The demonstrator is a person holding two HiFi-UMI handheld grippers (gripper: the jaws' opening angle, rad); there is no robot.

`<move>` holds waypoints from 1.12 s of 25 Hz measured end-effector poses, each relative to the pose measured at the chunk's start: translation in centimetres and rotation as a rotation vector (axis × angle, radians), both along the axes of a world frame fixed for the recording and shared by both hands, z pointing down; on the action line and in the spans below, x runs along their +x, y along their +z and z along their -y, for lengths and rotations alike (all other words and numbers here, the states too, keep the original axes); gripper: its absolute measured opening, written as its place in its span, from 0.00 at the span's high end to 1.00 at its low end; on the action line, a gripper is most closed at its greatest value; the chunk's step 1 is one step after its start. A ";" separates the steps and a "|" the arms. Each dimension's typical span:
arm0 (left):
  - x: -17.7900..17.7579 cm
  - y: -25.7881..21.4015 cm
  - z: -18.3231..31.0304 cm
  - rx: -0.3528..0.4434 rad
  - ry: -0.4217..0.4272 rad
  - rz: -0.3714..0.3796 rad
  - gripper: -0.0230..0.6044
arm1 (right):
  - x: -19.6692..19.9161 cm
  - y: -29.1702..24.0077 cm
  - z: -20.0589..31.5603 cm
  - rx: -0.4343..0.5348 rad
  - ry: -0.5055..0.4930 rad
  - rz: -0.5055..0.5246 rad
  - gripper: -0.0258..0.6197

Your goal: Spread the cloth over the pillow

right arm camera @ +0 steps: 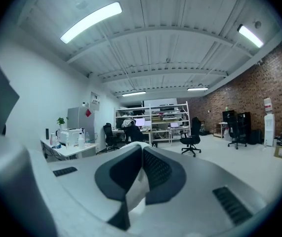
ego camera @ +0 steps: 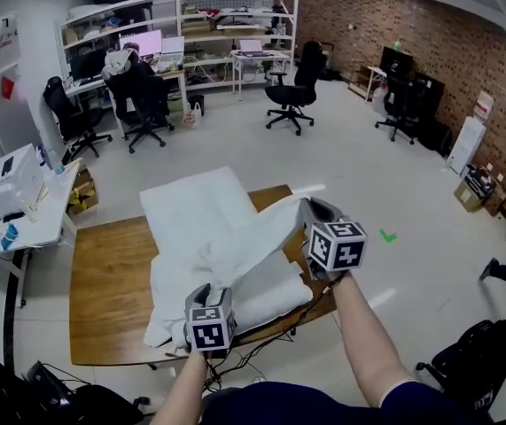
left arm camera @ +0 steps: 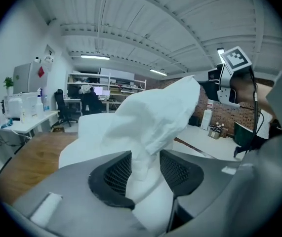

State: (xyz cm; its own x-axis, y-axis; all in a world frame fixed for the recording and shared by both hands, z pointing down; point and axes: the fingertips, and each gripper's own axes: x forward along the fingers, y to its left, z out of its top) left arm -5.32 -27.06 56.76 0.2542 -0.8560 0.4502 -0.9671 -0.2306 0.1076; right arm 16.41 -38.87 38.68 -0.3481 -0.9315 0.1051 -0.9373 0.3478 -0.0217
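Observation:
A white pillow (ego camera: 275, 292) lies on the wooden table (ego camera: 106, 273). A white cloth (ego camera: 235, 237) is draped over it and rises in a ridge between my two grippers. My left gripper (ego camera: 213, 290) is at the table's near edge, shut on a bunched corner of the cloth (left arm camera: 153, 117), which fills the gap between its pads (left arm camera: 117, 172). My right gripper (ego camera: 306, 211) is higher, at the table's right side, pointing nearly level. It is shut on a thin fold of cloth (right arm camera: 137, 189) that shows between its pads (right arm camera: 156, 169).
The far end of the cloth (ego camera: 190, 197) reaches past the table's back edge. A white desk with a printer (ego camera: 9, 180) stands at the left. Office chairs (ego camera: 292, 91), desks and shelves (ego camera: 226, 25) are further back, and a brick wall (ego camera: 447, 42) on the right.

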 end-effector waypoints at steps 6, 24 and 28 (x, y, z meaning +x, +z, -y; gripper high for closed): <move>-0.5 0.0 1.8 0.028 -0.054 0.011 0.69 | -0.5 0.0 0.7 0.006 -0.038 0.002 0.94; -13.7 -22.0 6.0 0.433 -0.138 -0.077 0.94 | -3.9 -8.5 -0.1 0.165 -0.026 -0.004 0.94; -15.2 -25.8 6.7 0.497 -0.146 -0.066 0.94 | -5.1 -11.3 0.1 0.216 -0.027 -0.034 0.94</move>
